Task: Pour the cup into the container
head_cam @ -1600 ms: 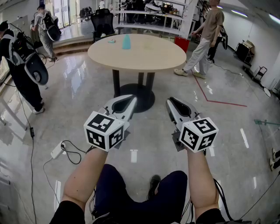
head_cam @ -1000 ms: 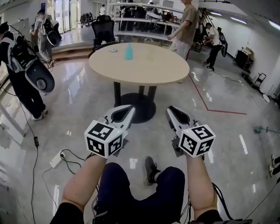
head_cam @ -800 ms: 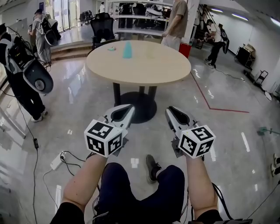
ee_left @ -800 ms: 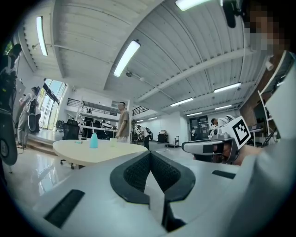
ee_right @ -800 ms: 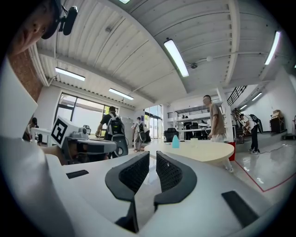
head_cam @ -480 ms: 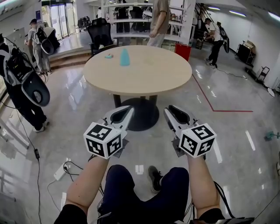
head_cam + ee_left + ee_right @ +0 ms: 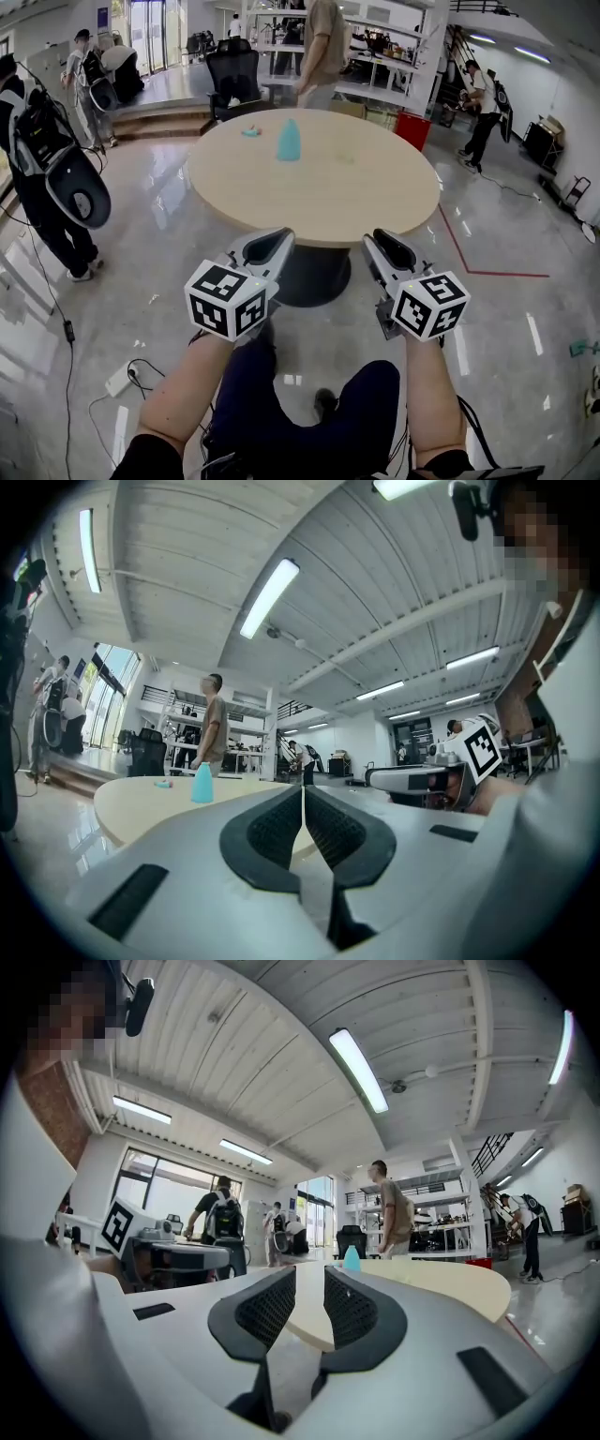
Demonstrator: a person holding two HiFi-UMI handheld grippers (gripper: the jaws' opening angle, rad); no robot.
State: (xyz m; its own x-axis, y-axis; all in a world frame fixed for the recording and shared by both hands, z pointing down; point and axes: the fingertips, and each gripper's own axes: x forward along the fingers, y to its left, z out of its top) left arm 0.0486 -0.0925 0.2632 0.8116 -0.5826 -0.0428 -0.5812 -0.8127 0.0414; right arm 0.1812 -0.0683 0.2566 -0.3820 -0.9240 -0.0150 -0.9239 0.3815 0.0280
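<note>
A tall light-blue cup [image 7: 289, 141] stands upright on the far half of a round beige table [image 7: 375, 202]. A small teal item [image 7: 250, 131] lies behind it, and a faint clear vessel [image 7: 347, 157] sits to its right. Both grippers are held level in front of the table's near edge, apart from everything on it. My left gripper [image 7: 272, 240] [image 7: 303, 794] has its jaws pressed together with nothing in them. My right gripper [image 7: 382, 242] [image 7: 309, 1283] has just been opening; a narrow gap shows between its pads, with nothing in it. The cup [image 7: 202, 784] [image 7: 352, 1258] shows small and far off in both gripper views.
A person [image 7: 319, 47] stands at the table's far side beside a black office chair [image 7: 234, 70]. Another person with a backpack [image 7: 42, 159] is at the left. A red bin [image 7: 413, 127] sits behind the table; a power strip [image 7: 117, 377] with its cable lies on the glossy floor.
The table has come closer and now fills more of the head view, with both grippers carried forward toward its near edge. The person behind the table has walked leftward.
</note>
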